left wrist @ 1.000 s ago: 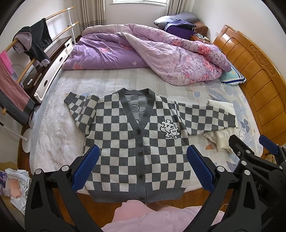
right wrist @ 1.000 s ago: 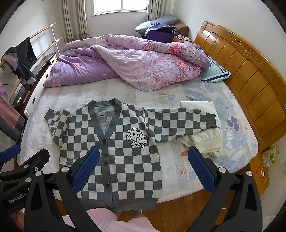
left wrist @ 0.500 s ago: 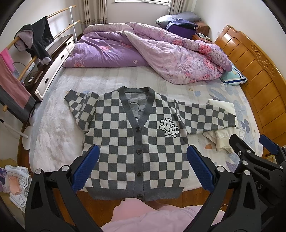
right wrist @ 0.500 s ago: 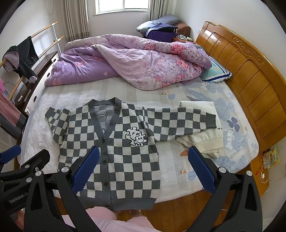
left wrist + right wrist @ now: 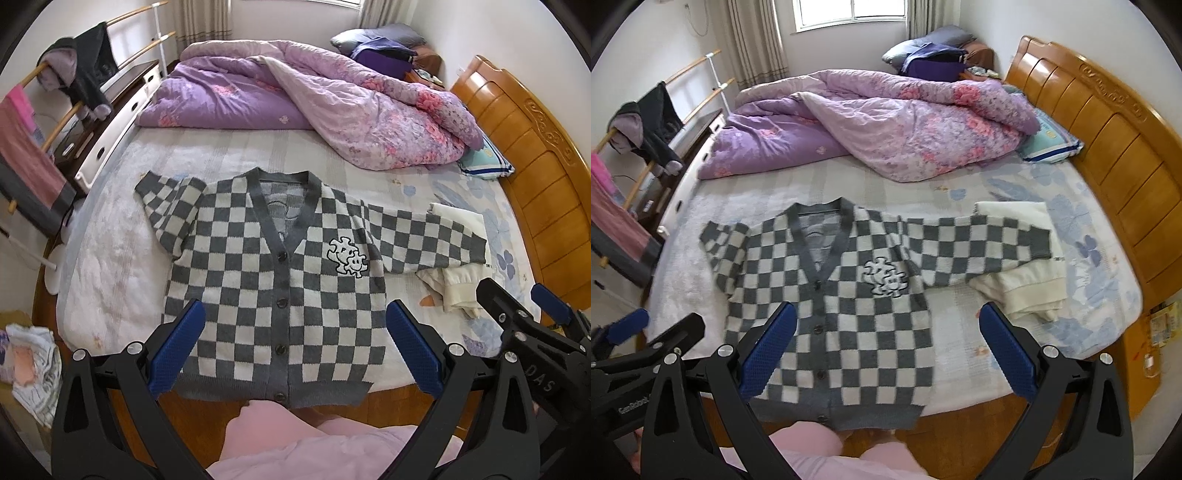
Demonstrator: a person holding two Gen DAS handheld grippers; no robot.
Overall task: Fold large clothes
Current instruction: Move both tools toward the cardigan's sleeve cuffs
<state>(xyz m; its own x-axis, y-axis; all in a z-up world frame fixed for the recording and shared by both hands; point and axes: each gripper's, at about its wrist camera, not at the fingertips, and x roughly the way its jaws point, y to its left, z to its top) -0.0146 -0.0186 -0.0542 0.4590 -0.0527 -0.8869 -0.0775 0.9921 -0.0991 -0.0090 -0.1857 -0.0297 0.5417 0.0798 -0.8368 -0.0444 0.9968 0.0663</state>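
Note:
A grey-and-white checked cardigan (image 5: 273,273) (image 5: 842,295) lies flat, buttoned, front up on the bed, its hem at the near edge. Its left sleeve is bunched short; its right sleeve (image 5: 424,240) stretches out over a cream garment (image 5: 1019,280). My left gripper (image 5: 293,345) hovers open above the hem, nothing between its blue pads (image 5: 173,354). My right gripper (image 5: 886,345) is open too, held above the lower right of the cardigan. Each gripper shows at the edge of the other's view.
A rumpled purple quilt (image 5: 317,110) fills the far half of the bed. The wooden headboard (image 5: 1108,147) stands at the right, and a blue-edged pillow (image 5: 1049,144) lies by it. A clothes rail (image 5: 55,122) and dresser line the left. Pink-clad legs (image 5: 280,435) show below.
Both grippers have risen and tilted slightly, so the cardigan sits a little further up in each view. The cardigan has not moved, and both grippers stay open.

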